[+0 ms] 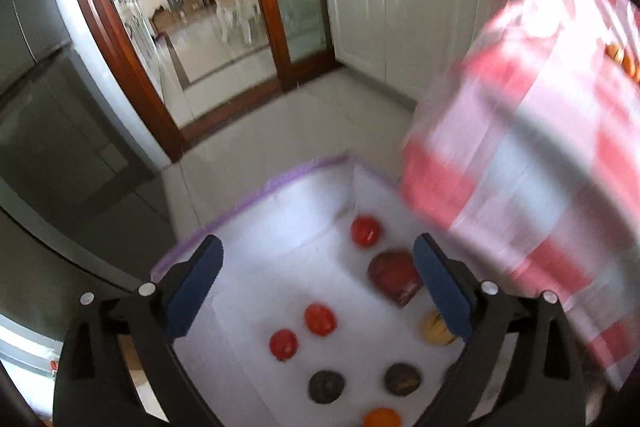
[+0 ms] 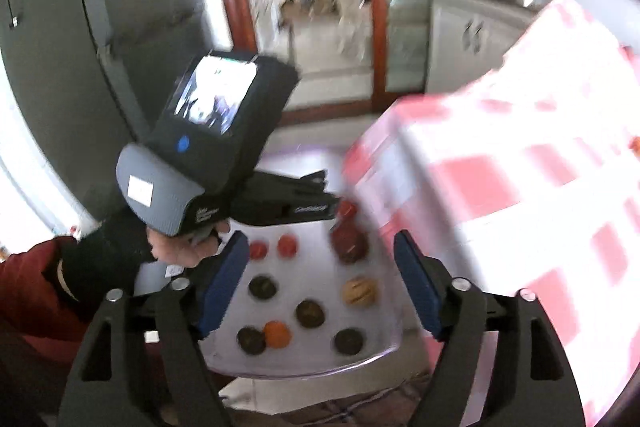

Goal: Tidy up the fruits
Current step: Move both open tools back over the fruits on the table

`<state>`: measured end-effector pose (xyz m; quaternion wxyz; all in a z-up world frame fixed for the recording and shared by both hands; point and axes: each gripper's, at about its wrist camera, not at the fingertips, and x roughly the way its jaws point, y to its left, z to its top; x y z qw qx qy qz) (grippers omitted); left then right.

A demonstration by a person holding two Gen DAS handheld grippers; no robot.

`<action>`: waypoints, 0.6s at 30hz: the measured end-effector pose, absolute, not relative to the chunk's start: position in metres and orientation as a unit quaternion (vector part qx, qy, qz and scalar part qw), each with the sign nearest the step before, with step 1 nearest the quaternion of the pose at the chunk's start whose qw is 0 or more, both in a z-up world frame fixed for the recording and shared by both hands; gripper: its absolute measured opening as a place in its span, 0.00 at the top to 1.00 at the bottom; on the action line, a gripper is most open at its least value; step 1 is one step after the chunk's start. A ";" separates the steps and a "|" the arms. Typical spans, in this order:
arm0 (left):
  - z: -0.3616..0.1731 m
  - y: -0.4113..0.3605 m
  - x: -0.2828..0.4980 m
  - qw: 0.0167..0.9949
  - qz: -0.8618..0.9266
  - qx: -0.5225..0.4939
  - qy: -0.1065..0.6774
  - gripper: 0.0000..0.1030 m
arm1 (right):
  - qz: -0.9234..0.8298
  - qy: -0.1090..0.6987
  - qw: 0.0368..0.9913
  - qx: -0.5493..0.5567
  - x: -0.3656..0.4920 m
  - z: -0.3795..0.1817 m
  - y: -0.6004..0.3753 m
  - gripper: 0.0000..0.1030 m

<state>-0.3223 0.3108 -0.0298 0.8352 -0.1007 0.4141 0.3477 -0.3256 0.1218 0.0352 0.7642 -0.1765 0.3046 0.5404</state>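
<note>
fruits partly behind left gripper

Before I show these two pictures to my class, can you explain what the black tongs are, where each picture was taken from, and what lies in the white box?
No robot here: a person holds a hand gripper in each hand, each with a camera looking along its two fingers. One picture looks past the left gripper, the other past the right gripper; both are open and hold nothing. The right view also shows the left hand holding its device. Below sits a white box containing small fruits: red, dark and one orange fruit. Beside it hangs a red-checked cloth.
</note>
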 end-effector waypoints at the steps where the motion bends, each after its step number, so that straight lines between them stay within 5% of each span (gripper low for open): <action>1: -0.020 0.306 -0.318 0.840 0.347 -0.098 0.405 0.03 | 0.533 0.290 0.777 -0.166 -0.321 0.046 0.110 0.19; 11: 0.079 0.190 -0.191 0.909 0.179 -0.072 0.369 0.02 | 0.351 0.247 0.902 -0.040 -0.227 0.097 -0.037 0.15; 18: 0.078 0.093 -0.040 0.928 0.065 -0.131 0.342 0.02 | 0.190 0.284 0.937 0.068 -0.139 0.073 -0.143 0.15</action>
